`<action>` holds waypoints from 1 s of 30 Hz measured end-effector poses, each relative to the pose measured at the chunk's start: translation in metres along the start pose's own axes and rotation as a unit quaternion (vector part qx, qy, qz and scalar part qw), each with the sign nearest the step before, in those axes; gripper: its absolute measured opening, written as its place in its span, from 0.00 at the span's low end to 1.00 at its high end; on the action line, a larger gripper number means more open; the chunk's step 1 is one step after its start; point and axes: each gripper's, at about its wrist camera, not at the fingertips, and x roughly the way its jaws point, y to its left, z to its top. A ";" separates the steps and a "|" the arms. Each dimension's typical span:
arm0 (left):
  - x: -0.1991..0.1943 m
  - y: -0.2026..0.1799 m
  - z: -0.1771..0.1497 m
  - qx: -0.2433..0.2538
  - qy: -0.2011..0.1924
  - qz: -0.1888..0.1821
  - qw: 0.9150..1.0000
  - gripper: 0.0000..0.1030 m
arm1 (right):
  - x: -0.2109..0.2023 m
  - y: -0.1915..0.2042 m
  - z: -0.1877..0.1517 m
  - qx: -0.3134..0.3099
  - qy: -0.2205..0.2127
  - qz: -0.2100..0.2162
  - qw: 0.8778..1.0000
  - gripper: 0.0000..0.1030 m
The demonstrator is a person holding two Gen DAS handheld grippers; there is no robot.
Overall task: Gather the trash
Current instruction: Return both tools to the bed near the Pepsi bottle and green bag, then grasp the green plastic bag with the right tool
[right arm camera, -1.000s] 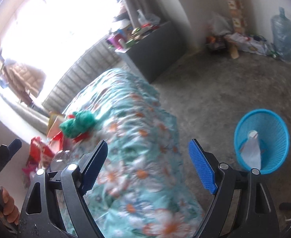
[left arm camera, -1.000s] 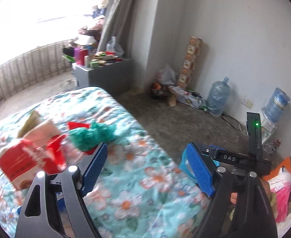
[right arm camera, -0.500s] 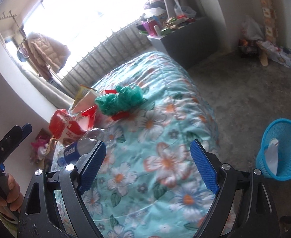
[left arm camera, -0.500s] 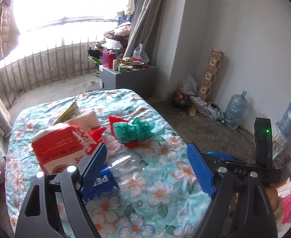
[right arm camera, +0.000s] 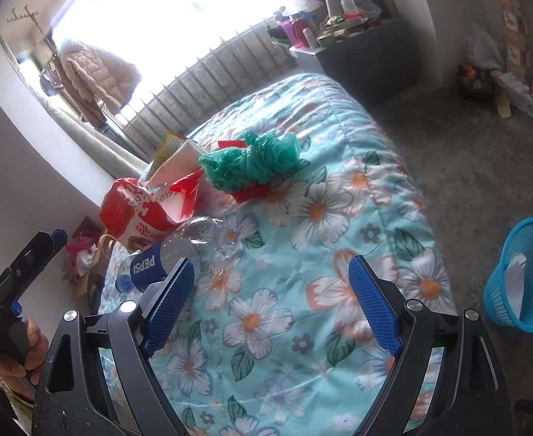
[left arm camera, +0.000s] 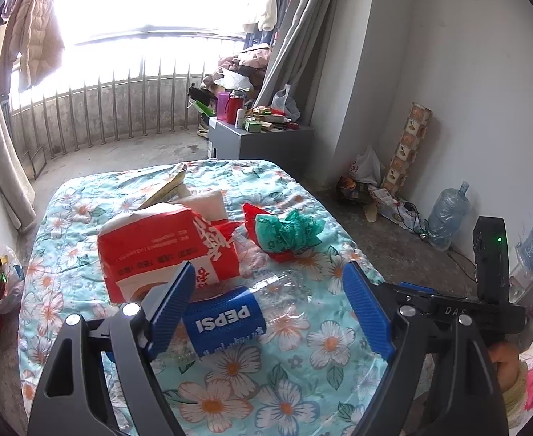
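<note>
A crushed clear Pepsi bottle (left arm camera: 244,309) with a blue label lies on its side on the floral bed (left arm camera: 302,356), in the lower middle of the left wrist view. Its label end sits just inside the left claw (left arm camera: 270,309), close to the left finger. That claw is spread wide and grips nothing. Just above the bottle, left of centre, a red and white paper bag (left arm camera: 164,250) lies on its side, touching the bottle's upper edge. Behind it a pale flat package (left arm camera: 208,200) and a yellowish wrapper (left arm camera: 168,187) stick out. To the right of the bag, near the frame's centre, a crumpled green plastic bag (left arm camera: 288,230) rests on a red wrapper (left arm camera: 262,232).

In the right wrist view the same pile sits in the upper left half of the bed, with the bottle (right arm camera: 179,254) at left just above the right claw's left finger. The right claw (right arm camera: 271,303) is also wide open and empty, hanging above bare quilt. At the right edge of that frame a blue mesh basket (right arm camera: 531,276) stands on the concrete floor (right arm camera: 466,167), well apart from the bed, with a white scrap (right arm camera: 515,283) inside it. At the lower left a hand (right arm camera: 23,348) grips the other gripper's handle.
</note>
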 end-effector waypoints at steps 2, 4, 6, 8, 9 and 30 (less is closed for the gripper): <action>0.001 0.005 -0.003 -0.003 -0.001 0.000 1.000 0.78 | 0.005 0.004 0.000 -0.001 0.006 0.002 1.000 0.81; 0.000 0.011 -0.005 -0.010 -0.001 -0.002 1.000 0.78 | 0.011 0.010 0.001 -0.004 0.012 0.004 1.000 0.80; 0.000 0.018 -0.007 -0.017 -0.003 -0.006 1.000 0.78 | 0.017 0.017 0.002 -0.008 0.017 0.007 1.000 0.80; -0.001 0.023 -0.010 -0.022 -0.006 -0.007 1.000 0.78 | 0.020 0.021 0.003 -0.013 0.019 0.010 1.000 0.80; -0.001 0.026 -0.012 -0.025 -0.008 -0.008 1.000 0.78 | 0.020 0.021 0.004 -0.014 0.019 0.012 1.000 0.80; 0.013 0.057 -0.042 -0.048 -0.020 -0.020 0.998 0.78 | 0.057 -0.047 0.053 0.173 0.026 0.117 0.978 0.80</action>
